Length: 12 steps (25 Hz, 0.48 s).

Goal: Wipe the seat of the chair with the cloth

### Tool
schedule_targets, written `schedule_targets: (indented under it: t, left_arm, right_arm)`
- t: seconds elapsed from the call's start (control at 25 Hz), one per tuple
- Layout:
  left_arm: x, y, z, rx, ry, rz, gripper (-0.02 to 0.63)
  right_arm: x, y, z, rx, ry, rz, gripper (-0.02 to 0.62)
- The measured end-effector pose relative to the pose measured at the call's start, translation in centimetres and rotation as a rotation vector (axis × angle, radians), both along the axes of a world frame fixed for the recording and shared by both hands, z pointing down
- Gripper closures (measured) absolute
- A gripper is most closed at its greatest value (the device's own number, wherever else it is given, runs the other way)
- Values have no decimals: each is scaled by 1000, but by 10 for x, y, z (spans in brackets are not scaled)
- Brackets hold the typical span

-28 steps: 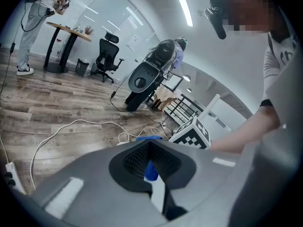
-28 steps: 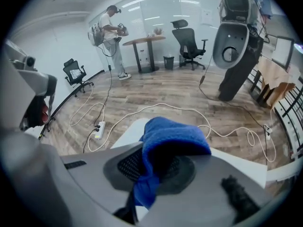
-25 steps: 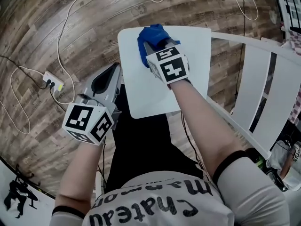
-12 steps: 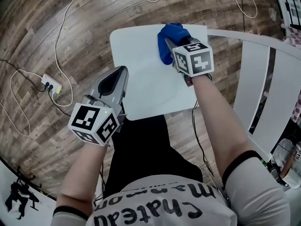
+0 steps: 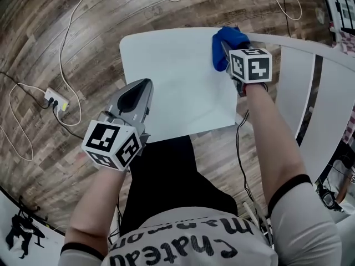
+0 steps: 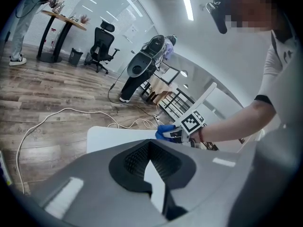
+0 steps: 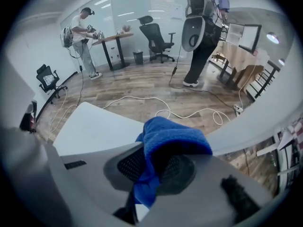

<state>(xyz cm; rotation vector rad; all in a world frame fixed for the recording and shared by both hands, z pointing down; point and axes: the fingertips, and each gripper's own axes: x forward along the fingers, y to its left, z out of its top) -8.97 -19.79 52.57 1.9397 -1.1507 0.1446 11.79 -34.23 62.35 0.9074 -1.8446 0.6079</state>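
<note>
The chair's white seat (image 5: 177,87) lies flat below me, and it also shows in the left gripper view as the seat (image 6: 111,137) and in the right gripper view as the seat (image 7: 92,126). My right gripper (image 5: 223,47) is shut on a bunched blue cloth (image 5: 227,37), pressed onto the seat's far right corner beside the backrest. In the right gripper view the cloth (image 7: 173,141) bulges out over the right gripper (image 7: 150,170). My left gripper (image 5: 142,85) hovers over the seat's near left edge, shut and holding nothing. The left gripper (image 6: 152,161) faces the cloth (image 6: 164,132) across the seat.
White backrest slats (image 5: 302,87) rise at the right of the seat. White cables (image 5: 75,35) and a power strip (image 5: 56,98) lie on the wooden floor at the left. My legs in black trousers (image 5: 166,170) stand against the seat's near edge. Office chairs (image 7: 156,37) and people stand farther off.
My right gripper has dragged the blue cloth along the seat's far edge, from left of centre to the right corner by the backrest. The left gripper has hardly moved.
</note>
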Motion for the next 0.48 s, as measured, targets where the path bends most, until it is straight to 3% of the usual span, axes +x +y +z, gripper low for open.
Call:
schedule_targets:
  t: [0.24,0.4,0.48]
  left_arm:
    - [1,3,2,-3,-7,-10,600]
    - [-9,10,9,-8,-29,-20,600]
    - [-18,15,17,-14,-55,-32,600]
  right_arm:
    - [22,-4,2,49,139,-68,543]
    - [10,-5,-8,54,39,7,543]
    - [-14,7,-22,80,-38,-14,543]
